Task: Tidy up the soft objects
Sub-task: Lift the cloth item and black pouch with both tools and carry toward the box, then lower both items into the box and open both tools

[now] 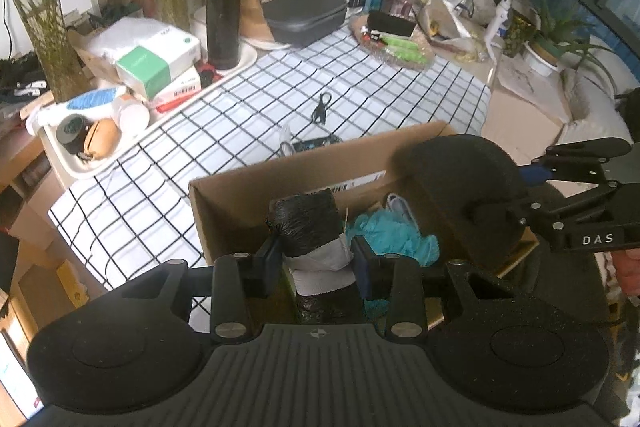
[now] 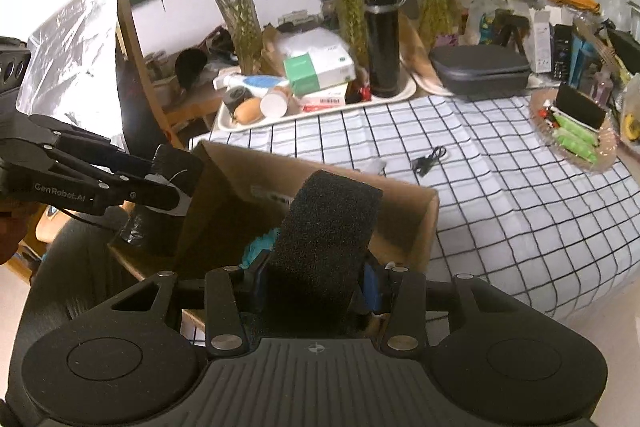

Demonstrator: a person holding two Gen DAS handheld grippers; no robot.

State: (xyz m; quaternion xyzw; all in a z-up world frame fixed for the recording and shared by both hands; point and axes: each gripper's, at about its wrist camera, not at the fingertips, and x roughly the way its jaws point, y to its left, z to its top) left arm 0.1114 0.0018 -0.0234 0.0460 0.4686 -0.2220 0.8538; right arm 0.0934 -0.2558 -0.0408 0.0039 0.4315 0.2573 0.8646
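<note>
Table: checked cloth; box
Left claw: clamps black roll
Right claw: clamps foam
Left view only: teal cloth in box

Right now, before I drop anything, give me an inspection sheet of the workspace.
Surface: checked tablecloth, bare in the middle.
Job's things: cardboard box open, teal cloth inside; black bag roll; black foam pad.
Clutter: tray with black flask, tissue packs.
Grippers: left gripper shut on roll; right gripper shut on foam.
Cables: small black cable on cloth.
Surroundings: bamboo vases behind.
</note>
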